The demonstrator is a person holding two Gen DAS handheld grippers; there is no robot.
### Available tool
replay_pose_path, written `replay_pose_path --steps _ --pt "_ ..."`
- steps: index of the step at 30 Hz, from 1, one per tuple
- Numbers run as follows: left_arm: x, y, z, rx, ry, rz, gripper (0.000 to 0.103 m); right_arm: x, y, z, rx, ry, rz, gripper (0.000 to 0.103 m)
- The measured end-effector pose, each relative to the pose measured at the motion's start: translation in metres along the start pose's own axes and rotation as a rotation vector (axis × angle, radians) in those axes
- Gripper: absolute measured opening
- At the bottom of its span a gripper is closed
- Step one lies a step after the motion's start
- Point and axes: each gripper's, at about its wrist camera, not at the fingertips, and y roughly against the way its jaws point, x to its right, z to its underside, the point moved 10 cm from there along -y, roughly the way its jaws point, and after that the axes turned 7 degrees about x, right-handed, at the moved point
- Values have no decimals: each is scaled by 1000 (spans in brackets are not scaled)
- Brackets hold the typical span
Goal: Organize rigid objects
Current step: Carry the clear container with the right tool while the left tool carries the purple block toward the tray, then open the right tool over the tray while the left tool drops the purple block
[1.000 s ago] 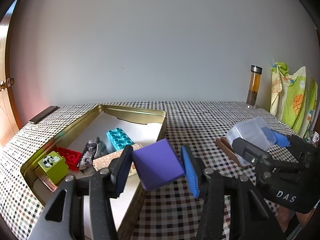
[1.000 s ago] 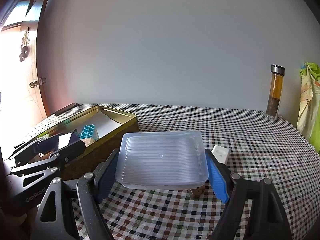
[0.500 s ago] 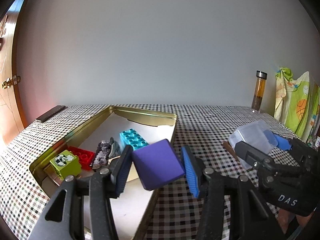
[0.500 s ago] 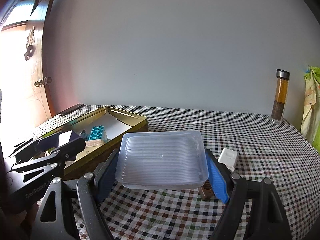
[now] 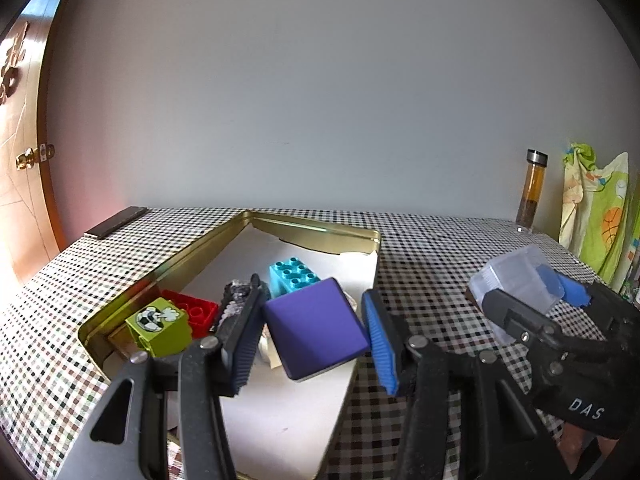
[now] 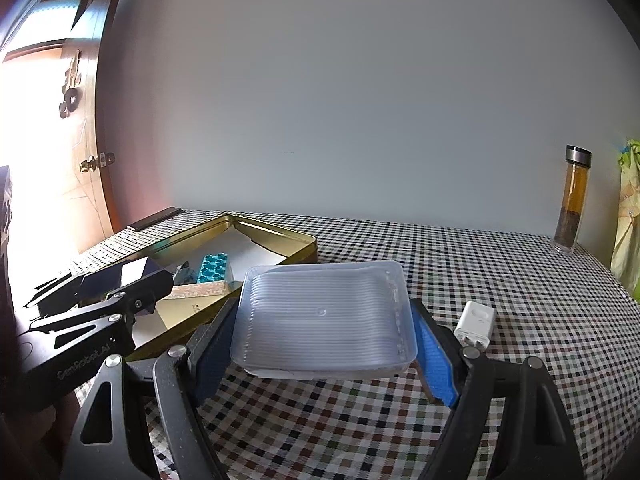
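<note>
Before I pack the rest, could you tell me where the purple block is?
The purple block is clamped in the left hand-held gripper, above the gold tin.

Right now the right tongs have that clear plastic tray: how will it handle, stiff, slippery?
The clear plastic tray looks thin-walled and ribbed, so probably light and somewhat flexible; a hard squeeze might bow it. The right tongs grip it only at its two side walls, and the glossy plastic could slip or pivot. It is held clear of the checkered table, so it is likely empty and easy to carry.
</note>
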Motion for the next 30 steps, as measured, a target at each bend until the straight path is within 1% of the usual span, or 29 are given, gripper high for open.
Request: replay_pose_path --steps 11,21,30 --pt "-11 0 0 -3 10 -10 49 -14 -1 1 1 12 -26 82" --pt "-27 1 1 0 35 -34 49 -22 2 1 12 12 -36 82" --pt "-38 3 2 1 49 -47 49 -48 -3 2 7 39 -75 82"
